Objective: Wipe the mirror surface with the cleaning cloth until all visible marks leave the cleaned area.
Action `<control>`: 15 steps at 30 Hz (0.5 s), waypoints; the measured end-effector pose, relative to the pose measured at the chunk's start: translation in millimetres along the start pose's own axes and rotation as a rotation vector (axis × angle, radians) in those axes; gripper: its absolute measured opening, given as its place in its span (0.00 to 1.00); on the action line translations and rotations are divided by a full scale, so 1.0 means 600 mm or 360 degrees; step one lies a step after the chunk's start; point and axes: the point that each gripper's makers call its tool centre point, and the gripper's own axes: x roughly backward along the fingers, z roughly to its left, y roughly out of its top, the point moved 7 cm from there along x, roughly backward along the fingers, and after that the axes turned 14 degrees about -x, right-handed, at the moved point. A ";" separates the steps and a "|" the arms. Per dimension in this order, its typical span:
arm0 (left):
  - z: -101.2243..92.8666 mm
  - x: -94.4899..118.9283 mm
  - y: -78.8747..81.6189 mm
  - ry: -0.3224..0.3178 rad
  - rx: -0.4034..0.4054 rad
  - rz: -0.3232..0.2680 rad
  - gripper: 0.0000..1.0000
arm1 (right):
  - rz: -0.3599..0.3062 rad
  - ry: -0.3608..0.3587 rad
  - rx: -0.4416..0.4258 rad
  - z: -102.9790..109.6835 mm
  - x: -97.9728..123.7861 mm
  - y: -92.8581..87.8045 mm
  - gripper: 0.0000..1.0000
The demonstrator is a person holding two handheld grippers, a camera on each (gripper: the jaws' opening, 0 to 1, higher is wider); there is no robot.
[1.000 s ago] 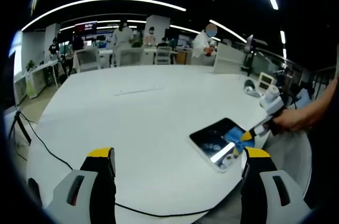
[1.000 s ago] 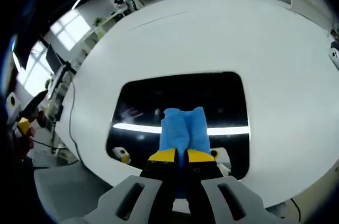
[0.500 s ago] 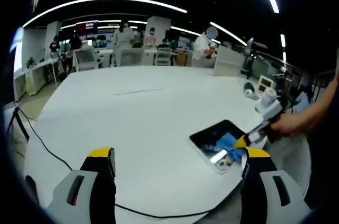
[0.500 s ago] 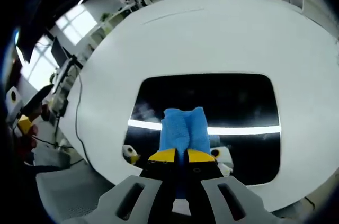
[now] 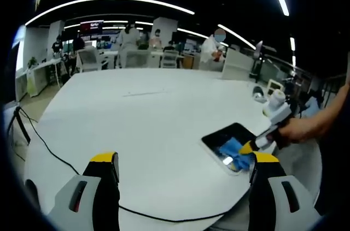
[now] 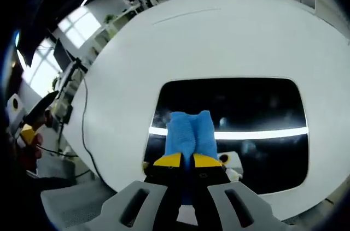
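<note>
A dark rectangular mirror (image 6: 262, 111) lies flat on the white round table (image 6: 219, 40), reflecting ceiling light strips and showing faint smudges. My right gripper (image 6: 181, 160) is shut on a folded blue cleaning cloth (image 6: 190, 132), pressed onto the mirror's left part. In the left gripper view the mirror (image 5: 231, 134) sits near the table's right edge with the blue cloth (image 5: 234, 151) on it, held by the right gripper (image 5: 249, 147) in a person's hand (image 5: 298, 129). My left gripper (image 5: 183, 160) hangs open above the table's near edge, holding nothing.
A black cable (image 5: 49, 154) runs across the table's near left side. Small objects (image 5: 260, 93) stand at the table's far right edge. People, desks and chairs (image 5: 131, 51) fill the office behind. In the right gripper view the other gripper's yellow tip (image 6: 24, 131) shows at the left.
The cloth has slid toward the mirror's left end; in the right gripper view the mirror has shifted to the right. The left gripper stays still and open.
</note>
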 end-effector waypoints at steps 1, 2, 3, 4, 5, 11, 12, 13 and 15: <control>0.002 0.000 0.001 -0.0003 -0.0001 -0.0006 1.00 | -0.0002 0.0000 -0.0004 0.003 -0.001 -0.001 0.00; 0.005 0.000 0.001 -0.0007 -0.0002 -0.0011 1.00 | -0.0006 0.0002 -0.0008 0.006 -0.003 -0.001 0.00; 0.007 0.000 0.001 -0.0010 -0.0005 -0.0014 1.00 | -0.0009 0.0003 -0.0009 0.008 -0.004 -0.001 0.00; 0.009 0.000 0.002 -0.0012 -0.0010 -0.0016 1.00 | -0.0010 0.0005 -0.0013 0.010 -0.004 -0.002 0.00; 0.012 0.000 0.002 -0.0012 -0.0014 -0.0017 1.00 | -0.0012 0.0010 -0.0014 0.014 -0.006 -0.003 0.00; 0.022 0.002 0.012 -0.0021 -0.0025 -0.0044 1.00 | 0.0011 0.0015 -0.0031 0.029 -0.013 -0.003 0.00; 0.024 0.003 0.013 -0.0020 -0.0027 -0.0045 1.00 | 0.0012 0.0015 -0.0026 0.031 -0.014 -0.003 0.00; 0.027 0.004 0.013 -0.0017 -0.0025 -0.0044 1.00 | 0.0013 0.0016 -0.0021 0.034 -0.015 -0.003 0.00; 0.031 0.007 0.013 -0.0011 -0.0021 -0.0052 1.00 | 0.0019 0.0015 -0.0017 0.036 -0.017 -0.001 0.00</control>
